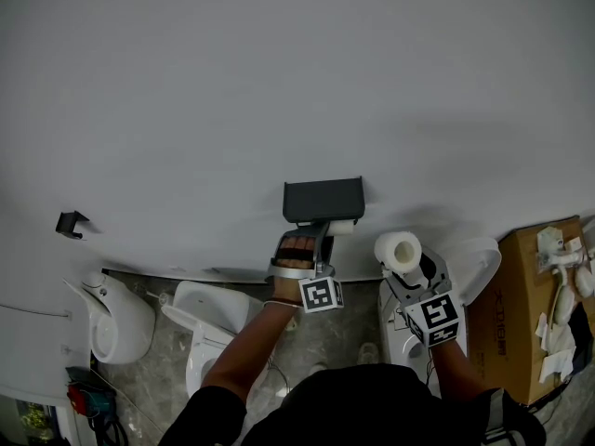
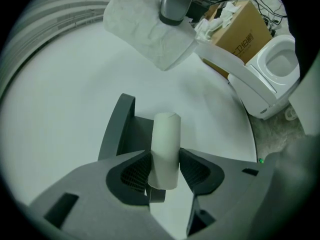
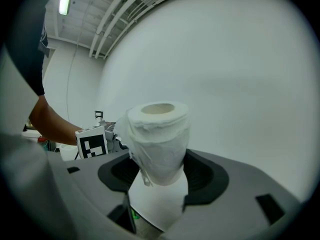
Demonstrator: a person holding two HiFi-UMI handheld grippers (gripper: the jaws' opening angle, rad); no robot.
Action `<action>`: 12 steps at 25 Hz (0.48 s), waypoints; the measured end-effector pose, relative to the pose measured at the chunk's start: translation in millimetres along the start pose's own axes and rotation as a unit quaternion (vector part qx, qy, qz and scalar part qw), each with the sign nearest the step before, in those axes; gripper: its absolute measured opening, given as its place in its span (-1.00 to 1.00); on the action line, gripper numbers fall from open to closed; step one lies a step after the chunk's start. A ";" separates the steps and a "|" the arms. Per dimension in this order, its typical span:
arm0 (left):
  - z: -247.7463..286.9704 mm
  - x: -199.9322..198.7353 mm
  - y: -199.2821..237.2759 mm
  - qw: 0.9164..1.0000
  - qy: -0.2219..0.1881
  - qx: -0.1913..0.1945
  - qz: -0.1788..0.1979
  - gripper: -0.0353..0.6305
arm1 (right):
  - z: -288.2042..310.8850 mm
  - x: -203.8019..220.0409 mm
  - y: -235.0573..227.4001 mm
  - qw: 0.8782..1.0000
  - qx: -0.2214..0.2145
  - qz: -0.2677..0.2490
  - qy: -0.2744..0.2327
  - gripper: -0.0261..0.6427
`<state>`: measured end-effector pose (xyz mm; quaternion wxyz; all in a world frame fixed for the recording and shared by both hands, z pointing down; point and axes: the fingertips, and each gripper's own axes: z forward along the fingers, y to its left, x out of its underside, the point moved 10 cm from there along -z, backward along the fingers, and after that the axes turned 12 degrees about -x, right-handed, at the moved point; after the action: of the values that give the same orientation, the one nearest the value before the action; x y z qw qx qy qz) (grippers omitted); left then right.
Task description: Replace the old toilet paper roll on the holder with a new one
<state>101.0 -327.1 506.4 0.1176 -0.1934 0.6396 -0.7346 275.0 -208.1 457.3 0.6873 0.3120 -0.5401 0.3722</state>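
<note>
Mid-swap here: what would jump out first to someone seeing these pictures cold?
The full white roll catches the eye first, clamped in the right gripper just right of the dark grey wall holder. Next comes the bare cardboard tube, gripped between the jaws of the left gripper right at that holder.

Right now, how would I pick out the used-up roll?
Start at the dark grey holder on the white wall. Just below it, the left gripper clamps a slim pale tube, far thinner than the fat white roll in the right gripper.
</note>
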 end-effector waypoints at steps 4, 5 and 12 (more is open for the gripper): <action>6.1 -11.4 -0.4 1.000 -0.010 -0.001 0.002 -0.35 | -4.3 0.4 -4.5 1.000 0.007 0.006 -0.003 -0.13; 7.3 -14.5 -0.9 1.000 -0.012 -0.001 0.002 -0.35 | -5.5 -0.2 -5.4 1.000 0.009 0.005 -0.006 -0.13; 15.0 -42.0 -6.2 0.999 -0.033 -0.007 -0.001 -0.35 | -24.0 1.1 -17.4 0.999 0.028 0.007 -0.014 -0.13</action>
<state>145.7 -321.8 508.6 0.1363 -0.2188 0.6403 -0.7236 302.2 -197.2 452.6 0.6680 0.3324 -0.5409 0.3881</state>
